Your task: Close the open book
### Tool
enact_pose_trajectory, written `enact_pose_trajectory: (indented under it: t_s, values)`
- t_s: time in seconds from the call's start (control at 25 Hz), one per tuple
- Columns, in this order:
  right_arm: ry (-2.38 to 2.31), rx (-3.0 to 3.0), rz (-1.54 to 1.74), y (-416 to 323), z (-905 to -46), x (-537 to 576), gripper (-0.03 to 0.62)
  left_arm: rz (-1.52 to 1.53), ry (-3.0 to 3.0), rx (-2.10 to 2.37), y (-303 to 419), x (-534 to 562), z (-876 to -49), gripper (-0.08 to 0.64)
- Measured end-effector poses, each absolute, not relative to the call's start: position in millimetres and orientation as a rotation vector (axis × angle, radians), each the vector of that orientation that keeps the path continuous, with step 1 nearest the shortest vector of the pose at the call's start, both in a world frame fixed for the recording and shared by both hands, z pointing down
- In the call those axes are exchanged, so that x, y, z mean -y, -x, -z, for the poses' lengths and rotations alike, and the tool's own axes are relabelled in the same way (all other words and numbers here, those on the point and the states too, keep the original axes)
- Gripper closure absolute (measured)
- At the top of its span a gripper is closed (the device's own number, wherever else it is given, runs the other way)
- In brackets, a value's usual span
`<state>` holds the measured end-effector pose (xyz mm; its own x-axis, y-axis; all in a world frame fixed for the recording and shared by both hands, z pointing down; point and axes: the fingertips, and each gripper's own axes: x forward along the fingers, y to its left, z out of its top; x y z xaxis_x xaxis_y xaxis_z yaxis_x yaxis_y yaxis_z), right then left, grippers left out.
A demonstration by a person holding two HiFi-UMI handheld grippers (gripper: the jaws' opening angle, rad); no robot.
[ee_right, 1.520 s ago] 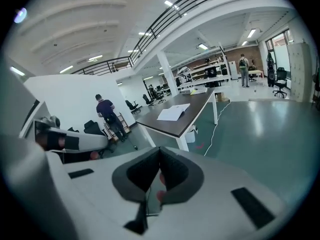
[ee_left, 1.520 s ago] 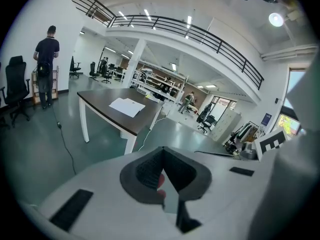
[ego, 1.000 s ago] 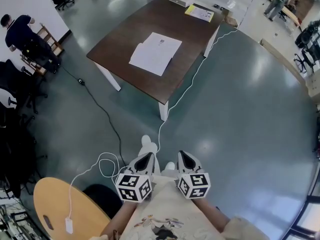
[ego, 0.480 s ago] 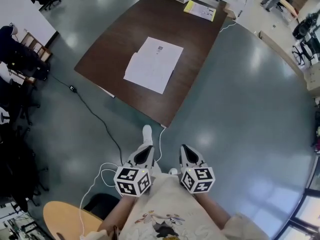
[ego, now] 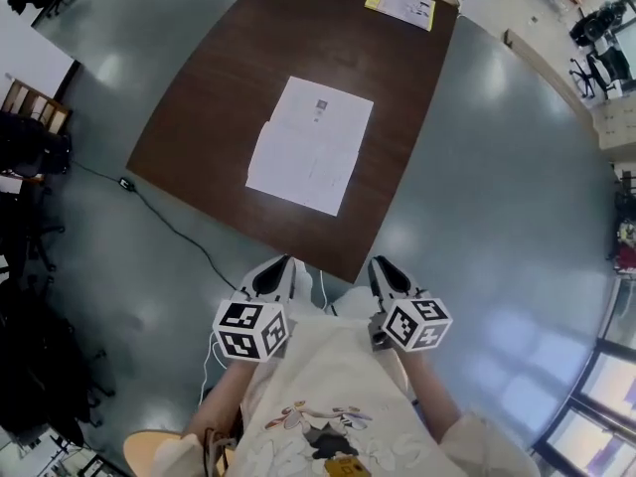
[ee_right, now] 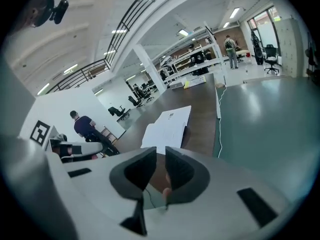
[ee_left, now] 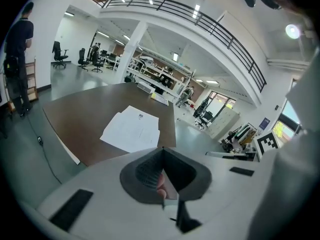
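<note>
Looking steeply down in the head view onto a dark brown table [ego: 209,117] set cornerwise on a grey-green floor [ego: 497,197]. Lying flat near the middle of that table, white pages up and spread: the open book [ego: 313,145], untouched and well apart from both tools. Farther off, near the table's far end, a yellow sheet [ego: 401,1]. Trailing across the floor to the left of the table, a thin dark cable [ego: 164,217].

Held side by side low in the picture, with the table's near corner between them: left tool [ego: 281,263] and right tool [ego: 384,263], both pointing toward the book, each carrying a cube with black and white square markers.

Seen along the left tool [ee_left: 161,151] in the left gripper view: jaws clenched tip to tip, nothing between them, the book [ee_left: 132,129] on the table beyond. Seen along the right tool [ee_right: 161,159] in the right gripper view: jaws opening, parted by a narrow slit, gripping nothing, the book [ee_right: 167,124] ahead past them and a person in dark clothes [ee_right: 84,126] standing off to the left.
</note>
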<state>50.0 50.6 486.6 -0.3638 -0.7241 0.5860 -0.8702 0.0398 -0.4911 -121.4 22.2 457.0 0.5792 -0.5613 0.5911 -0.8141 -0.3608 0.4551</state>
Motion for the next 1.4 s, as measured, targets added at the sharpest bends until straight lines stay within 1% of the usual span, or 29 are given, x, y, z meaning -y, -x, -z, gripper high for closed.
enact_pose_trajectory:
  t_s: [0.04,0.12,0.28,0.36,0.48,0.64,1.0,1.24,1.4]
  values:
    - [-1.652,2.13,-1.261,-51,-487,-42,0.534,-0.441,-2.071,1.08,121,-11,-458,0.554]
    - [-1.615,2.13,-1.312,-53,-491,-27,0.505,-0.442,-2.081,1.064,115,4,-458,0.554]
    - [-1.541,2.117,-1.436,-57,-512,8,0.483,-0.448,-2.124,1.07,96,33,-457,0.554]
    - [-1.481,2.117,-1.501,-57,-526,22,0.449,-0.447,-2.108,1.08,86,39,-456,0.554]
    - [-1.385,2.113,-1.503,-57,-555,44,0.425,-0.448,-2.064,1.107,75,44,-462,0.554]
    - [-1.294,2.119,-1.52,-51,-589,77,0.407,-0.465,-2.014,1.155,70,55,-480,0.554]
    - [-1.203,2.076,-1.468,-45,-633,127,0.38,-0.561,-1.932,1.187,62,71,-521,0.552]
    - [-1.173,2.027,-1.559,-41,-659,139,0.368,-0.556,-1.9,1.192,62,83,-535,0.525]
    - [-1.159,2.001,-1.599,-39,-675,141,0.36,-0.543,-1.882,1.214,63,91,-537,0.52]
